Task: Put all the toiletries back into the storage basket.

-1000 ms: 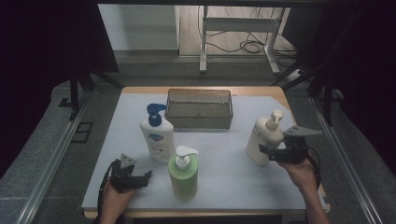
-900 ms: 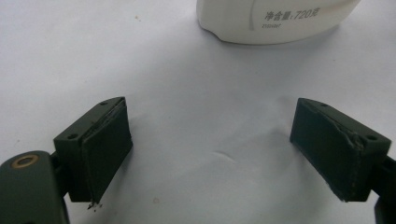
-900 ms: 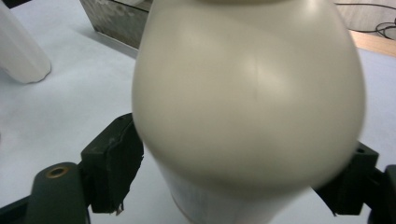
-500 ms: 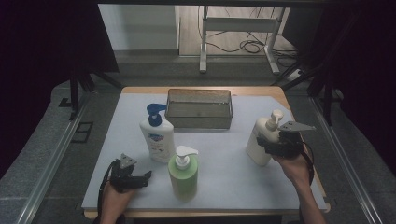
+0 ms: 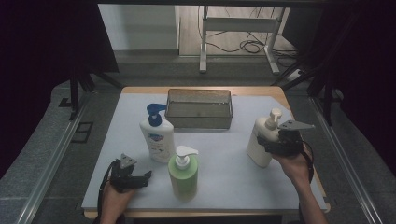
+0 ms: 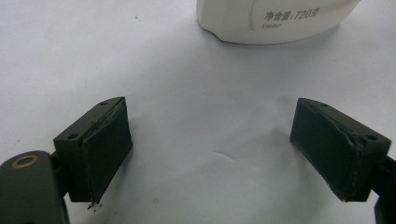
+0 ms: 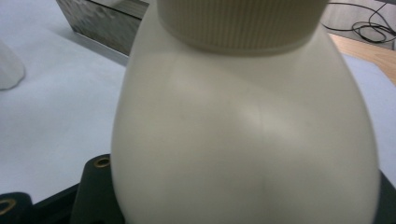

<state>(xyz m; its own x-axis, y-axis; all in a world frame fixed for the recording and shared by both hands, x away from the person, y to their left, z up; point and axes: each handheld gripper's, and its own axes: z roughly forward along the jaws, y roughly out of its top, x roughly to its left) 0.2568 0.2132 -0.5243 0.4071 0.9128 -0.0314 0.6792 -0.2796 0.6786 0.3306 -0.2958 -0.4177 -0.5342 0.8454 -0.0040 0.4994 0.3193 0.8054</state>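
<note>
Jaws of your right gripper (image 5: 273, 143) have just been closing, now clamp cream pump bottle (image 5: 262, 140) upright at counter's (image 5: 219, 154) right edge, ready to lift; left gripper (image 6: 219, 154) gapes wide, empty, idle.

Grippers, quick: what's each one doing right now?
Left gripper: open, nothing between the jaws.
Right gripper: jaws just closed on the cream bottle.

table (image 5: 140, 196): three pump bottles (image 5: 158, 135), metal tray (image 5: 199, 109).
</note>
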